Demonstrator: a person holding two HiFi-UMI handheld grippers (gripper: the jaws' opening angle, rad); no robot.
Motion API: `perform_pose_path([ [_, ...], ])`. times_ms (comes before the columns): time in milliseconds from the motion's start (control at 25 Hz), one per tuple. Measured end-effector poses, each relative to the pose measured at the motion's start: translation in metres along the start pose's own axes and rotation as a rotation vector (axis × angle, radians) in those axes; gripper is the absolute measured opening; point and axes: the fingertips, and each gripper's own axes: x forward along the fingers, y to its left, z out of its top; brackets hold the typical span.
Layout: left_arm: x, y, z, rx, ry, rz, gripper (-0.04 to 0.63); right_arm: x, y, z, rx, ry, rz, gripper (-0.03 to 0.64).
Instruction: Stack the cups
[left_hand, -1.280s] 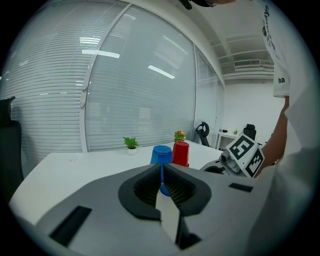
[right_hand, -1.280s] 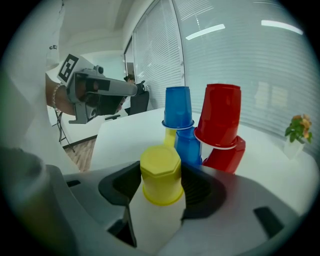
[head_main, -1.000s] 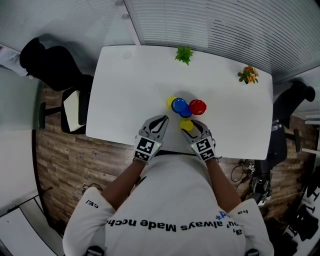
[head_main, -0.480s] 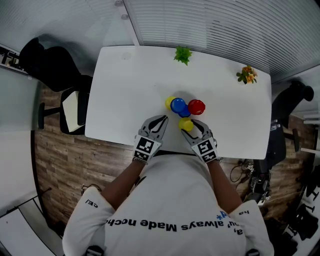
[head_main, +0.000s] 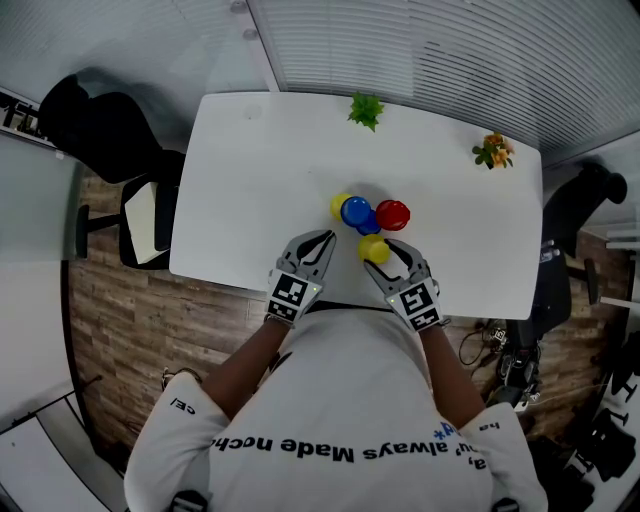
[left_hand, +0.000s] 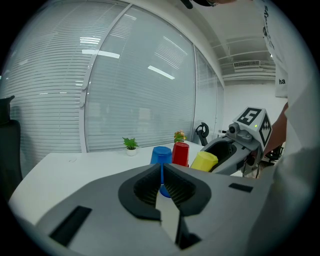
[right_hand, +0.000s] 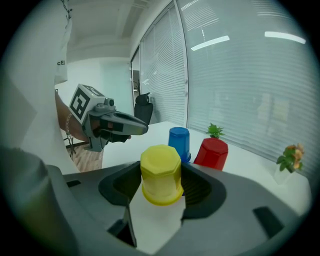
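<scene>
Clamped yellow cup (right_hand: 160, 172) in right claw (right_hand: 158, 189), left claw (left_hand: 161, 183) closed and empty, blue cup (head_main: 357, 211) and red cup (head_main: 392, 214) unstacked at twelve o'clock.

Both my grippers reach over the near edge of the counter (head_main: 250, 170). My left gripper (head_main: 327, 240) is closed and empty, pointing slightly downward. My right gripper (head_main: 380, 250) tilts down more steeply, clamping the yellow cup (right_hand: 161, 172).
</scene>
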Motion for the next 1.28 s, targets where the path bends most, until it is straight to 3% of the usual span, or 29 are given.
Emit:
perform_pose_path([
  [720, 0.002, 0.003, -0.003, -0.015, 0.005, 0.009, 0.031, -0.023, -0.01, 0.065, -0.035, -0.085, -0.014, 0.258],
  [1280, 0.005, 0.01, -0.001, -0.02, 0.0, 0.014, 0.031, -0.018, -0.035, 0.094, -0.04, -0.091, -0.064, 0.256],
])
